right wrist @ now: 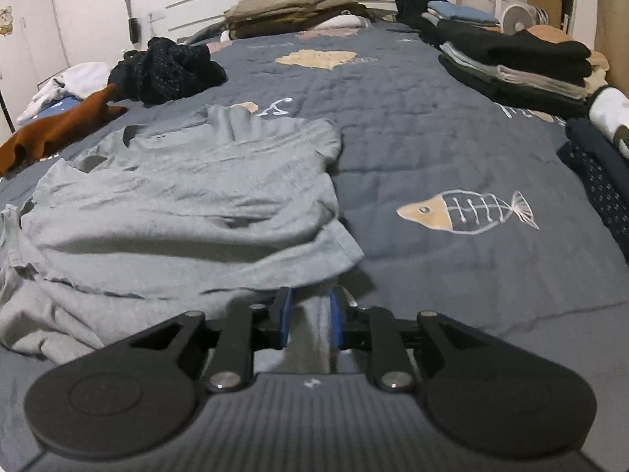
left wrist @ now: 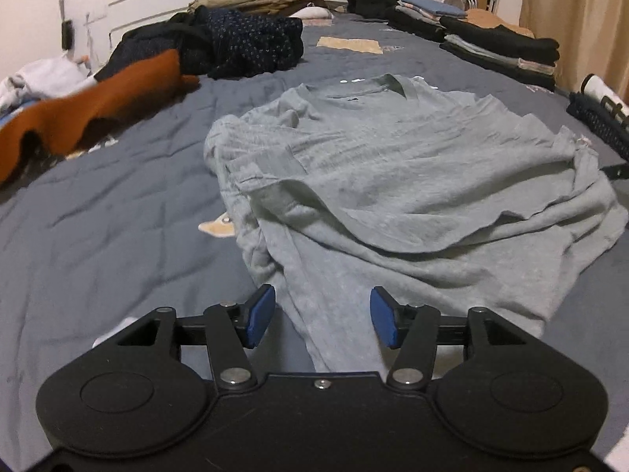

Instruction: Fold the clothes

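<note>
A grey short-sleeved shirt [left wrist: 393,165] lies rumpled and partly folded on the blue-grey quilt [left wrist: 98,216], collar toward the headboard. My left gripper [left wrist: 322,316] is open at the shirt's near left corner. A loose strip of its cloth lies between the wide-apart blue pads [left wrist: 261,314], touching neither. In the right wrist view the shirt [right wrist: 188,196] fills the left half. My right gripper [right wrist: 309,314] is at the near right corner with its pads [right wrist: 285,316] a narrow gap apart. A fold of grey cloth stands in that gap, no longer pinched flat.
Unfolded clothes sit at the left: a rust-orange garment [left wrist: 90,114] and a dark dotted heap [left wrist: 236,47]. Folded stacks [right wrist: 519,63] line the right edge, and khaki folded items [right wrist: 291,11] rest by the headboard. A dark dotted garment [right wrist: 597,181] lies at the near right.
</note>
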